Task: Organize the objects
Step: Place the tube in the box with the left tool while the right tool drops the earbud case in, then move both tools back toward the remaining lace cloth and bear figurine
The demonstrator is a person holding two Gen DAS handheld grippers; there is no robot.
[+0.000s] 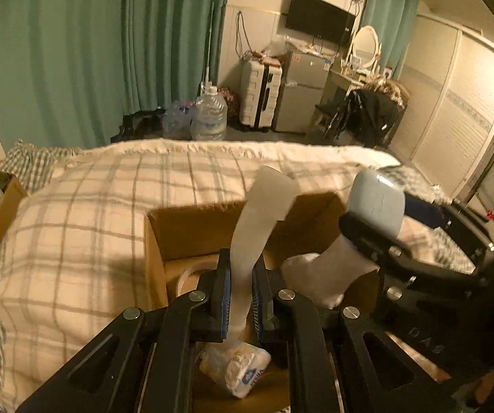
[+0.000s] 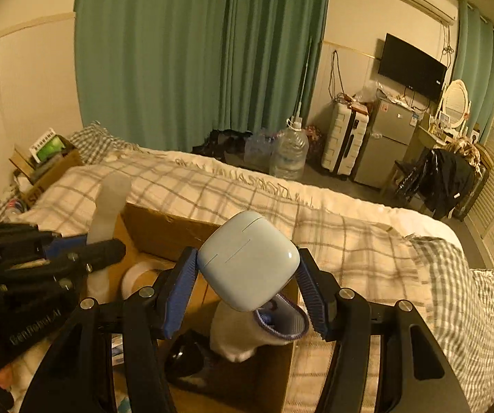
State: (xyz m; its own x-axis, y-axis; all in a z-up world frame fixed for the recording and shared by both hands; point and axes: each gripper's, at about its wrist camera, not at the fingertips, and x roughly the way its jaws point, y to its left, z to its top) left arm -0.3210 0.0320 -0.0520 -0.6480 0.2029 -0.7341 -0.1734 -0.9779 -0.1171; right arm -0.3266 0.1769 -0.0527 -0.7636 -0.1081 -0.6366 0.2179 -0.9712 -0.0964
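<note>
Both grippers hold items over the open cardboard box (image 2: 164, 230) on the bed.

Pale blue earbud case (image 2: 248, 260) sits pinched between the right gripper (image 2: 247, 285) jaws, straight above the box's right half, over a white sock (image 2: 233, 334) lying inside. The coming drop looks like straight down; case is already over the opening. Left gripper (image 1: 240, 296) is clamped on a translucent white strip (image 1: 260, 220), long axis running up and away, over the box's near left part, above a tape roll (image 1: 186, 275) and tissue pack (image 1: 236, 368). Right gripper comes in from the near right, tilted down; both are close together.
</note>
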